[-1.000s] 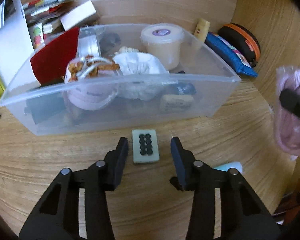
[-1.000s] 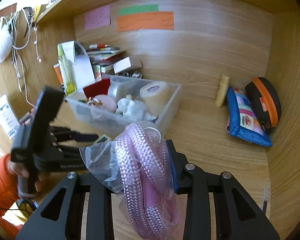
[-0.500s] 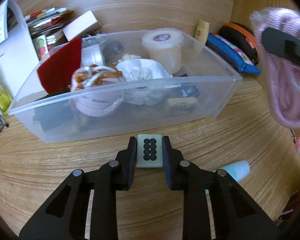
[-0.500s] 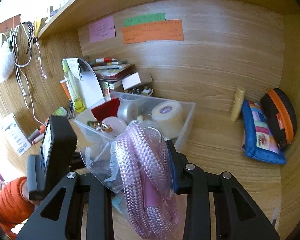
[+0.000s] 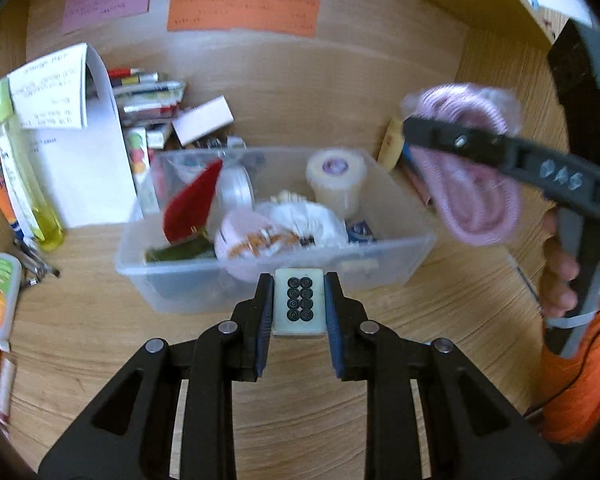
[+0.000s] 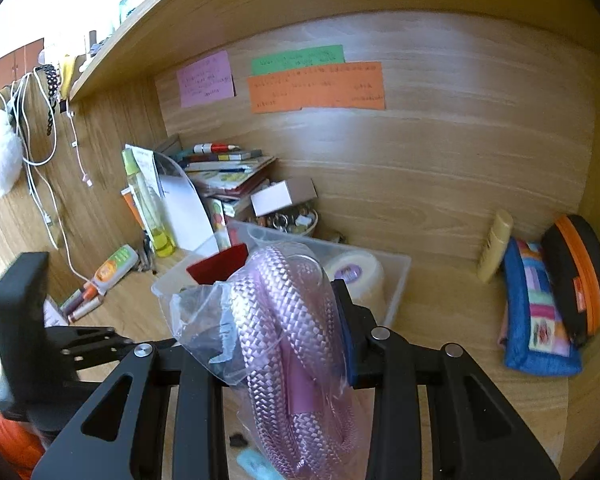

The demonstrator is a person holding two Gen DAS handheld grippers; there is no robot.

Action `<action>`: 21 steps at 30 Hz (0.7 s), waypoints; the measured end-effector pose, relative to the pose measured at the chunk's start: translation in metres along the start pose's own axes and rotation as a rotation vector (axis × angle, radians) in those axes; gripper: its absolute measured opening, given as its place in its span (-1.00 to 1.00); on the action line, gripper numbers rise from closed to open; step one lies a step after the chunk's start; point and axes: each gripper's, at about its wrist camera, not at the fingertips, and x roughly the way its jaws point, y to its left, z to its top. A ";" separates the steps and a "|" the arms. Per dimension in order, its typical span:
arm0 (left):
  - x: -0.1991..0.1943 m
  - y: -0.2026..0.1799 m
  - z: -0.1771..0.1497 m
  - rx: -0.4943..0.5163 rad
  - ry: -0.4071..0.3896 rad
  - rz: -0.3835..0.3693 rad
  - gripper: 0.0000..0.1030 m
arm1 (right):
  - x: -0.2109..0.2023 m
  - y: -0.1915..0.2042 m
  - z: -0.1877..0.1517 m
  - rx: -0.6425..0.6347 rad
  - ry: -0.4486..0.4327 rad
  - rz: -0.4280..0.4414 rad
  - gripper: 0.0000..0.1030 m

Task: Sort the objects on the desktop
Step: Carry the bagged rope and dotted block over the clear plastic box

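left gripper [image 5: 299,304] clamped on mahjong tile [image 5: 299,300] (eight dots), right gripper [image 6: 284,320] on bagged pink rope [image 6: 292,320]

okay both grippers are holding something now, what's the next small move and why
Probably carry the left gripper forward over the clear bin and release there: its fingers clamp the mahjong tile just short of the bin's near wall, while the right gripper holds the bagged pink rope.

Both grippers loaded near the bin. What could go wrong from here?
1. The left gripper pinches the mahjong tile only by its narrow side edges; it may twist out.
2. The bagged pink rope in the right gripper hangs in loose coils and could snag the clear bin rim.
3. Both grippers head for one crowded bin; they may collide.
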 end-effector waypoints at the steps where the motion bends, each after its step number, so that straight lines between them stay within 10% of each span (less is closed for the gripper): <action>1: -0.003 0.003 0.005 0.002 -0.009 0.011 -0.54 | 0.004 0.002 0.003 -0.004 0.000 0.001 -0.44; 21: 0.020 0.034 0.052 -0.023 -0.005 0.052 -0.54 | 0.080 0.010 0.008 -0.071 0.023 -0.119 -0.44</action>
